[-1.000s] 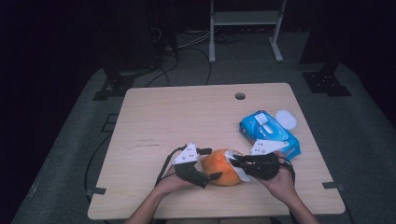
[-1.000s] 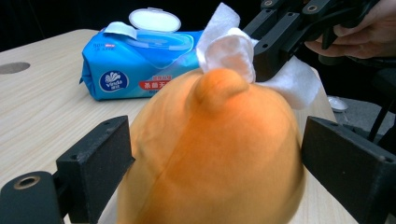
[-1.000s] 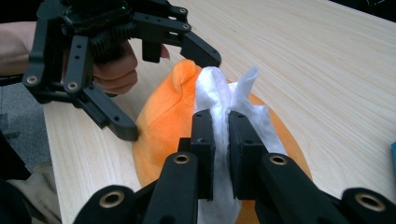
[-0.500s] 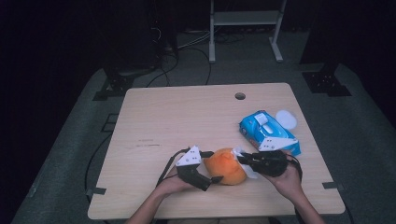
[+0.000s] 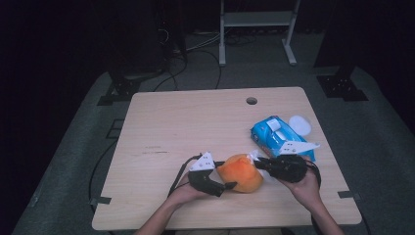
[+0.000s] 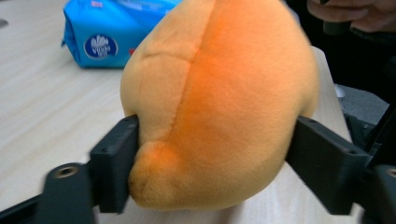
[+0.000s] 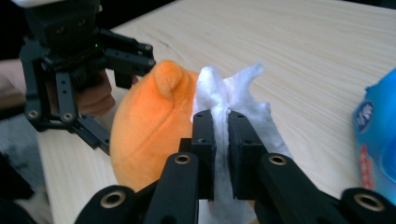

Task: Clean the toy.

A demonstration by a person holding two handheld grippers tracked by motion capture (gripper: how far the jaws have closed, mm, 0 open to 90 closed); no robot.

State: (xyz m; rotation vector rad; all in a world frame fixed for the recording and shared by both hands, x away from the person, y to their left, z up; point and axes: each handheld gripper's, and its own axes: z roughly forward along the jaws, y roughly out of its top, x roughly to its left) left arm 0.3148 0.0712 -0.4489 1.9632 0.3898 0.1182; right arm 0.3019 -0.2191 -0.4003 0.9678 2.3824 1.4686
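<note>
An orange plush toy [image 5: 241, 179] lies on the table near its front edge. My left gripper [image 5: 226, 175] comes at it from the left. Its jaws have just been closing and now press the plush [image 6: 219, 102] from both sides, and the left finger [image 6: 112, 163] dents the fabric. My right gripper [image 5: 258, 162] sits just right of the plush, shut on a white wipe [image 5: 253, 156]. In the right gripper view the wipe [image 7: 233, 88] sticks up crumpled between the shut jaws [image 7: 221, 126], beside the plush [image 7: 149, 126] and the left gripper [image 7: 116, 98].
A blue pack of wipes [image 5: 274, 134] lies behind the right hand, with a white round lid [image 5: 299, 125] beside it. The wooden table [image 5: 195, 122] has a cable hole [image 5: 251, 101] near its far edge. Dark floor, cables and stand legs surround it.
The right gripper has slid a little to the right with the wipe, away from the plush. The left hand and the plush have stayed in place.
</note>
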